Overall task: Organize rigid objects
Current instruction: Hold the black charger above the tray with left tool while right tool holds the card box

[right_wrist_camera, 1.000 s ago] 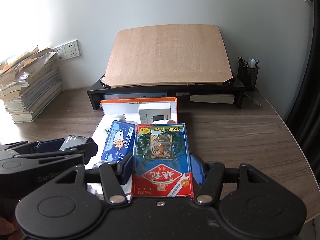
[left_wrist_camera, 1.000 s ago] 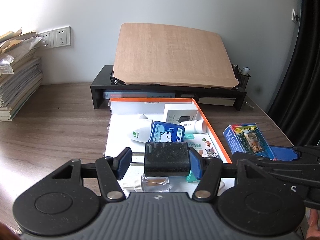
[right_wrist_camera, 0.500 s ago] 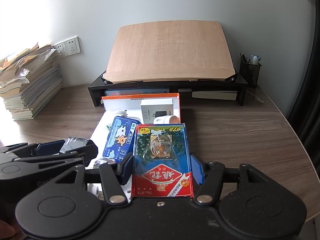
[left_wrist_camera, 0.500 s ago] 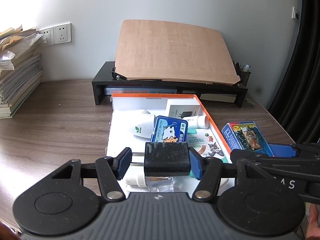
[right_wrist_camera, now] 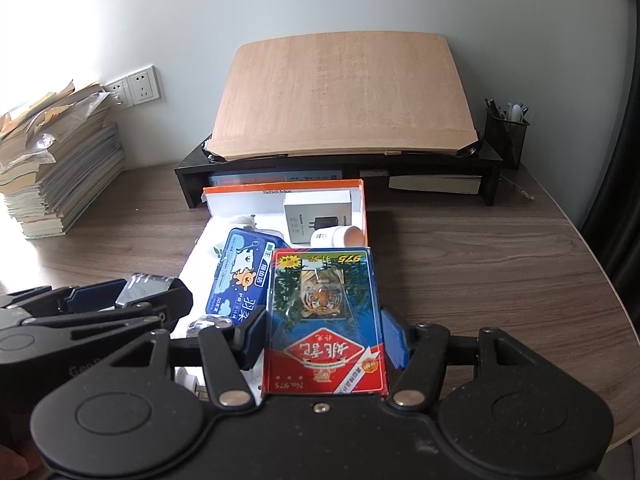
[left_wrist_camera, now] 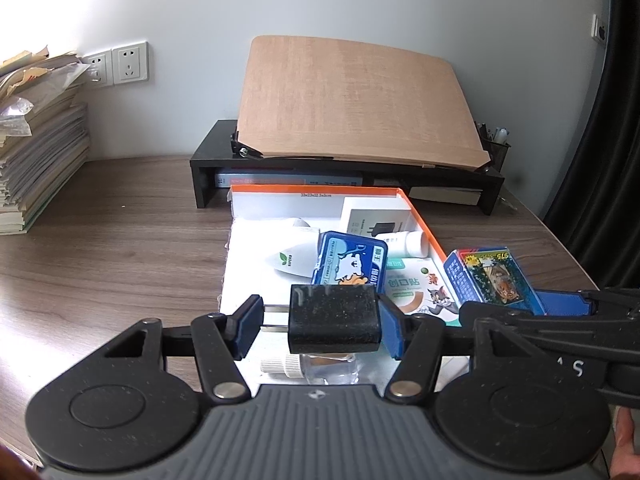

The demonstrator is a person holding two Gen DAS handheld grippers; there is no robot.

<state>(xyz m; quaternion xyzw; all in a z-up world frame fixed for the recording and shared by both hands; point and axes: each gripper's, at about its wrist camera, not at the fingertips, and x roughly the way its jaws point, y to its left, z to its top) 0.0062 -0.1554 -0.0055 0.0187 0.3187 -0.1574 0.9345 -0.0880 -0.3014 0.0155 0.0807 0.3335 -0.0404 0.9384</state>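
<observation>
My left gripper (left_wrist_camera: 320, 326) is shut on a black plug adapter (left_wrist_camera: 334, 323), prongs pointing left, held above the near end of the orange-rimmed white box (left_wrist_camera: 316, 190). My right gripper (right_wrist_camera: 322, 338) is shut on a blue and red card pack with a tiger picture (right_wrist_camera: 324, 320), held over the box's right rim (right_wrist_camera: 363, 208). The pack also shows in the left wrist view (left_wrist_camera: 494, 278). In the box lie a blue tin (left_wrist_camera: 350, 264), a white bottle (left_wrist_camera: 404, 242), a white charger carton (left_wrist_camera: 376, 222), a plaster pack (left_wrist_camera: 420, 294) and a small clear bottle (left_wrist_camera: 316, 366).
A black monitor stand (left_wrist_camera: 348, 168) with a tilted wooden board (left_wrist_camera: 356, 100) stands behind the box. A stack of books and papers (left_wrist_camera: 36, 148) is at the far left. A mesh pen holder (right_wrist_camera: 506, 136) stands at the back right. The desk edge curves at the right.
Both grippers have drawn back and up a little with their objects; the box and stand look slightly farther away. Both grips are unchanged.
</observation>
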